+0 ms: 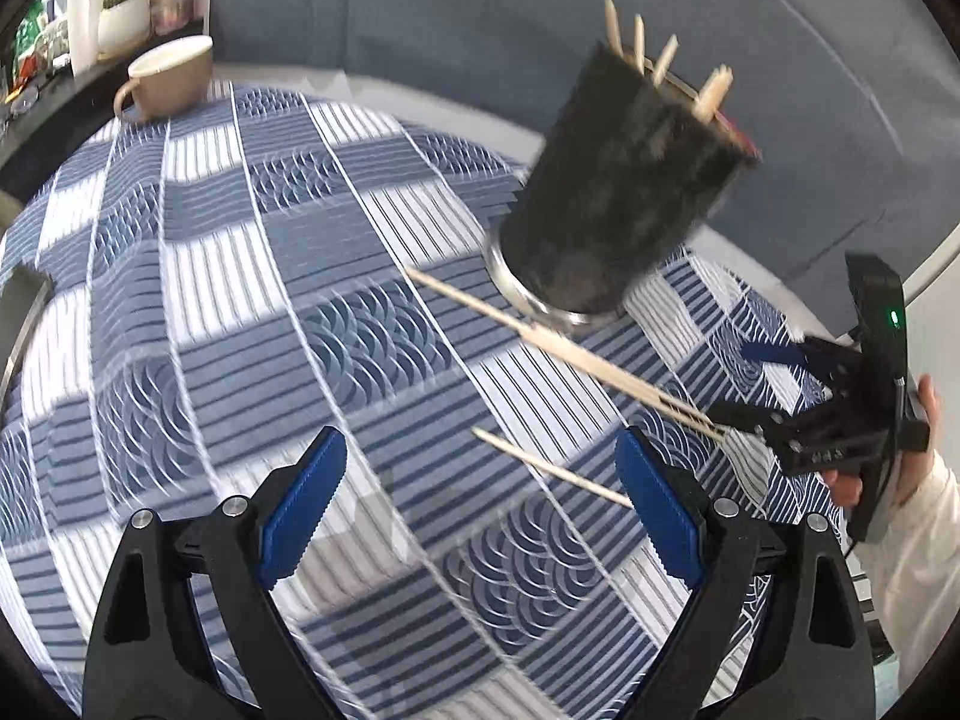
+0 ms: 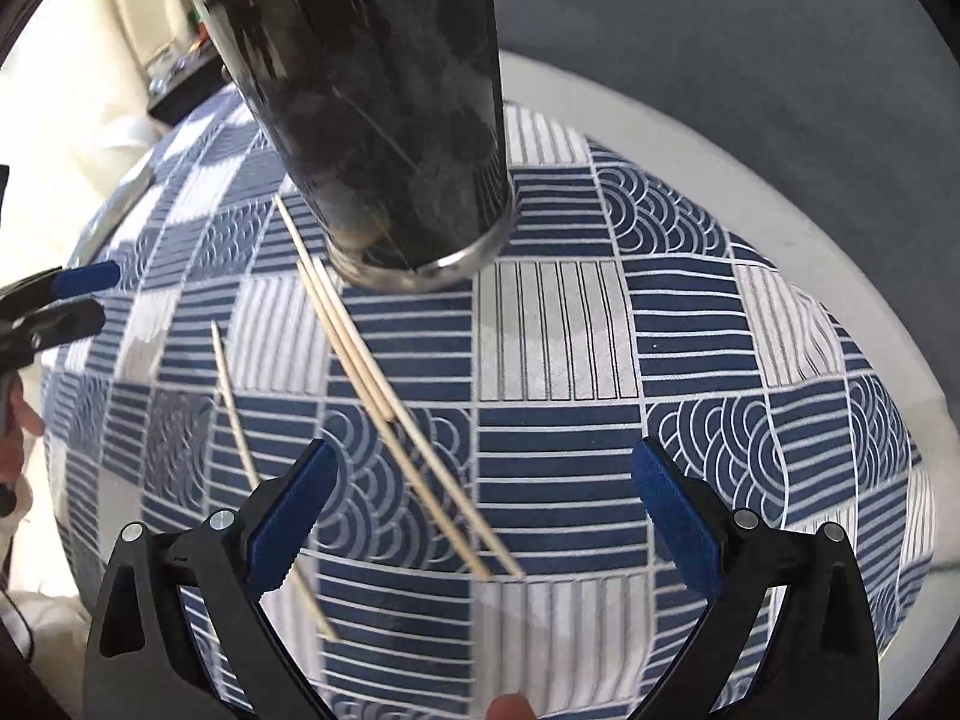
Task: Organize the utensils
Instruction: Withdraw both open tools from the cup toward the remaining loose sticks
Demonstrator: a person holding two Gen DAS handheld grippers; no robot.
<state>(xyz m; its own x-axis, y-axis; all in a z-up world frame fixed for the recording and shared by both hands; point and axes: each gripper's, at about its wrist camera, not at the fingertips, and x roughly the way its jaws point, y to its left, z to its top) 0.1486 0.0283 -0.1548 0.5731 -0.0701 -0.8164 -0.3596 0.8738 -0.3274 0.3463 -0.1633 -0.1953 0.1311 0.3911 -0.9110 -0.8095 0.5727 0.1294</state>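
Note:
A black cylindrical utensil holder with a metal base stands on the patterned tablecloth, with several wooden chopsticks poking out of its top. A close bunch of loose chopsticks lies on the cloth, running from the holder's base toward my right gripper. One more chopstick lies apart, nearer my left gripper. My left gripper is open and holds nothing. My right gripper is open wide above the near ends of the bunch.
A beige mug stands at the far left edge of the round table. A blue sofa lies beyond the table. A shelf with a plant pot and clutter is at upper left. A hand and pale sleeve hold the right gripper.

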